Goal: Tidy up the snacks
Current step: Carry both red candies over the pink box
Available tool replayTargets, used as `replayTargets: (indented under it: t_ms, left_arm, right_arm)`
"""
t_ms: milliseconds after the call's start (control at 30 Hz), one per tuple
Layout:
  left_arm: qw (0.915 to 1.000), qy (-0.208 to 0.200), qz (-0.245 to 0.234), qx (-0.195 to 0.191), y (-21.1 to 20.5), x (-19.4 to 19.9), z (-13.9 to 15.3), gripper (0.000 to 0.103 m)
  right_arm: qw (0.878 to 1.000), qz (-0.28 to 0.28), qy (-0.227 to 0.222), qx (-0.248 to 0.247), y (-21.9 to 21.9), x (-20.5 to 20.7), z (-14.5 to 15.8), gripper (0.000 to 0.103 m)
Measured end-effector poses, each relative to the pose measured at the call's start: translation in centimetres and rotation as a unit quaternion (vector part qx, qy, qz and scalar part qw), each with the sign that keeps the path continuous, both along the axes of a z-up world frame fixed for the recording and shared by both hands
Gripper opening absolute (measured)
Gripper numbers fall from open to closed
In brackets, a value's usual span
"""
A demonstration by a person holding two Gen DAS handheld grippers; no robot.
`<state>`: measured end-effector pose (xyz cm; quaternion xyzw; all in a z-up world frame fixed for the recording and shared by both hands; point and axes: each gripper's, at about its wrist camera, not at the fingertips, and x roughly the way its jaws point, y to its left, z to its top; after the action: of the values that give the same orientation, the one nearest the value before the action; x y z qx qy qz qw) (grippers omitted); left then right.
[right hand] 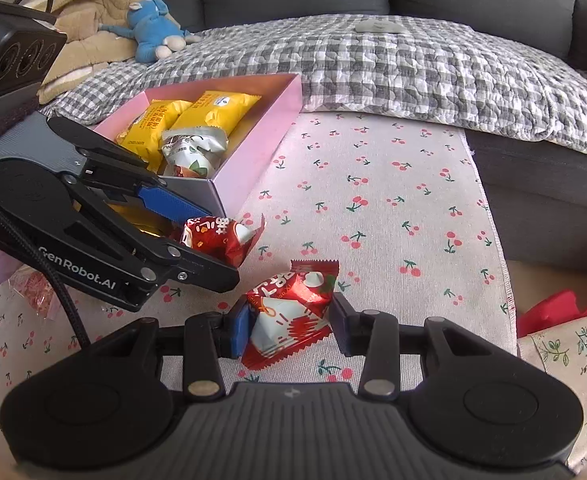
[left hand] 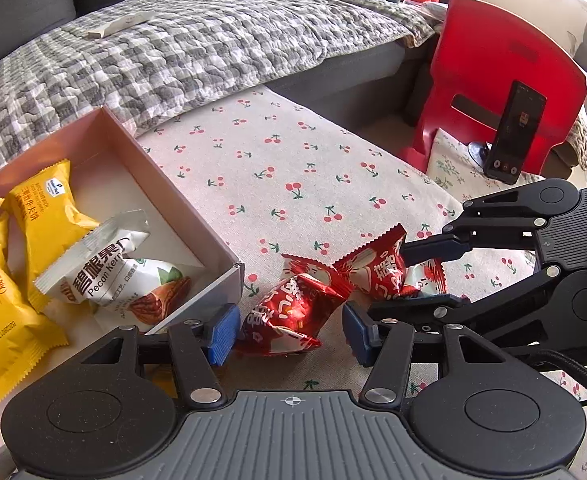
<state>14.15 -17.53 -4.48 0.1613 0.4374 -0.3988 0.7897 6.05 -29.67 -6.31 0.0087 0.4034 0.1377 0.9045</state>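
A pink box (left hand: pixel 197 216) holds two yellow snack packs (left hand: pixel 49 216) and a white pecan pack (left hand: pixel 121 268). Two red snack packs lie on the cherry-print cloth by the box. My left gripper (left hand: pixel 289 332) is open with one red pack (left hand: pixel 289 312) between its blue pads, which stand a little off it. My right gripper (right hand: pixel 291 330) is around the other red pack (right hand: pixel 293 312); its left pad touches, its right pad is near, so the grip is unclear. In the right wrist view the left gripper (right hand: pixel 201 236) straddles its red pack (right hand: pixel 217 236) next to the box (right hand: pixel 269 128).
A grey checked quilt (left hand: pixel 197 44) covers the sofa behind the table. A red chair (left hand: pixel 501 76) and a phone on a stand (left hand: pixel 513 136) are at the right. A blue plush toy (right hand: pixel 153 28) lies on the sofa. The cloth (right hand: pixel 393 200) ends at the right table edge.
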Motion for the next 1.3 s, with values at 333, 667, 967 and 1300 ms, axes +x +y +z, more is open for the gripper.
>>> replayTargets:
  t_ms: [333, 667, 967, 1300]
  left_arm:
    - [0.9993, -0.017, 0.034, 0.006, -0.2, -0.4, -0.1, 0.036]
    - [0.9975, -0.027, 0.060, -0.028, 0.9, -1.5, 2.8, 0.032]
    - [0.9922, -0.046, 0.105, -0.047, 5.2, -1.3, 5.5, 0.032]
    - [0.9802, -0.055, 0.188, -0.027, 11.5, 1.4, 6.7, 0.032]
  right_arm:
    - [1.000, -0.015, 0.003, -0.005, -0.4, 0.1, 0.2, 0.038]
    - [0.998, -0.043, -0.027, 0.029, -1.0, 0.6, 2.8, 0.038]
    - [0.996, -0.057, -0.037, 0.052, -0.5, 1.3, 3.8, 0.038]
    - [0.994, -0.035, -0.055, 0.084, 2.1, 2.6, 5.6, 0.037]
